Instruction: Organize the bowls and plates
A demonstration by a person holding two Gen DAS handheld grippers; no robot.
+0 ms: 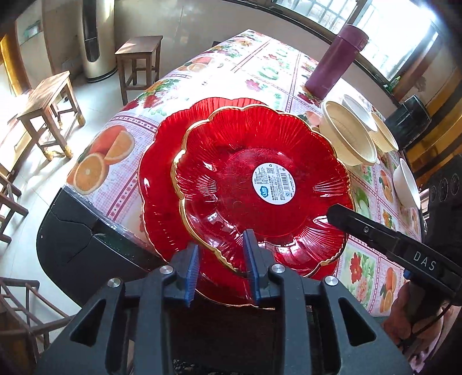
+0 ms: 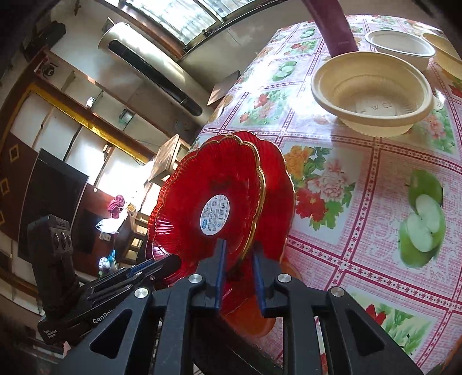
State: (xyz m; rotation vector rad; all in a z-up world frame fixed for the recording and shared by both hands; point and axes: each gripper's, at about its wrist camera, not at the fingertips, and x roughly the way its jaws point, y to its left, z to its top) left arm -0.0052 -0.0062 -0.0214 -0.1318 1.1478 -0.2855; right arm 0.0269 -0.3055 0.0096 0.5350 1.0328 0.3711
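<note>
Two red glass plates with gold scalloped rims lie stacked; the smaller top plate bears a round white label, and the larger lower plate shows beneath it. They hang over the near edge of the table and sit tilted against the tabletop in the right wrist view. My left gripper is open, its blue pads apart in front of the near rim. My right gripper is shut on the stacked rims, one finger lying over the top plate's right edge.
A beige bowl stands just beyond the plates, with a white bowl and others behind. A purple flask stands upright further back. Wooden stools are on the floor to the left.
</note>
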